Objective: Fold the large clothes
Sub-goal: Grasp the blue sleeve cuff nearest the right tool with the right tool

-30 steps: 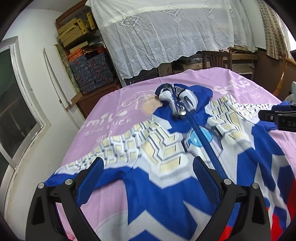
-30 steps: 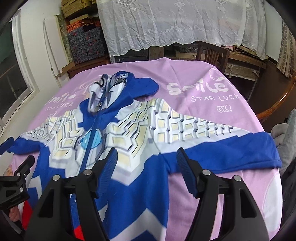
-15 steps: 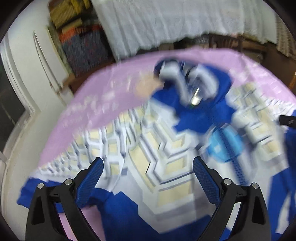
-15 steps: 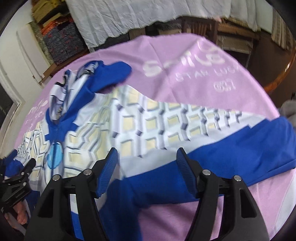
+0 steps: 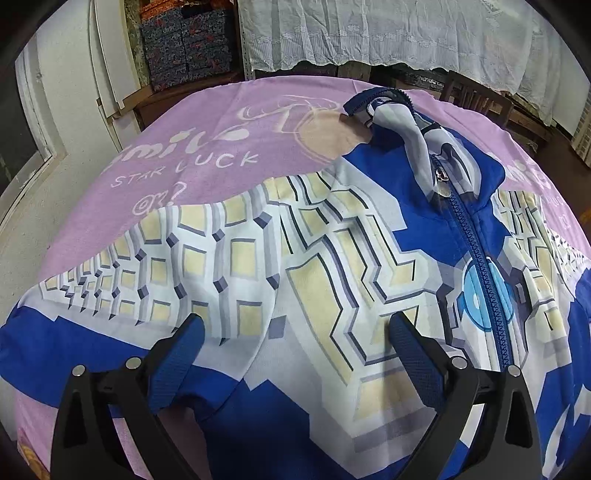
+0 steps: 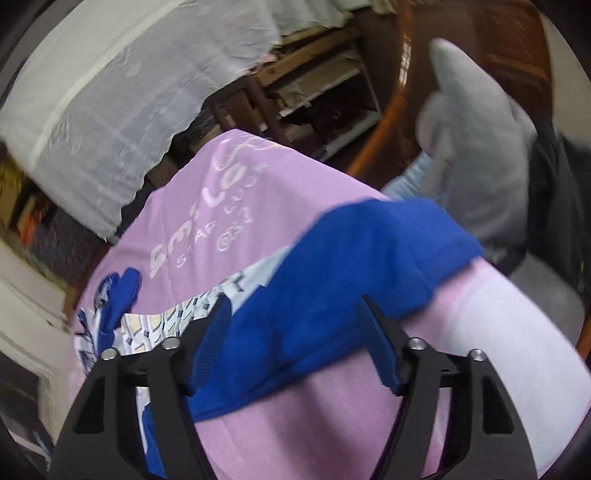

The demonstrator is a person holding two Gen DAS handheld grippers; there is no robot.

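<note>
The zip-up jacket [image 5: 332, 258] lies spread face up on the pink printed sheet [image 5: 207, 147] that covers the table, zipper [image 5: 476, 236] closed up the front, hood [image 5: 402, 122] crumpled at the far end, and both sleeves stretched out sideways. Its printed fabric looks thin, light and limp, with shallow wrinkles across the chest; it should drape and slide rather than hold a crease, so a fold will probably need to be laid down and smoothed. The sheet beneath is also soft and could bunch or come up with a deep pinch.

The best places to take hold seem to be the edges: the blue cuff end of a sleeve, the shoulder seam, or the hem, where a single layer can be nipped.

The left gripper [image 5: 295, 354] hangs above the chest panel near the armpit of the sleeve [image 5: 122, 280] on that side, its jaws spread wide and empty, clear of the cloth. The right gripper [image 6: 295, 332] is tilted over the blue end of the other sleeve [image 6: 351, 258], which lies between its fingers; the jaws are closing, but the pads do not yet appear to pinch it, though this view is blurred.

Beyond the table are a lace curtain [image 5: 388, 33], stacked boxes [image 5: 184, 40] and a grey cloth heap [image 6: 476, 147] beside the wooden rim.
</note>
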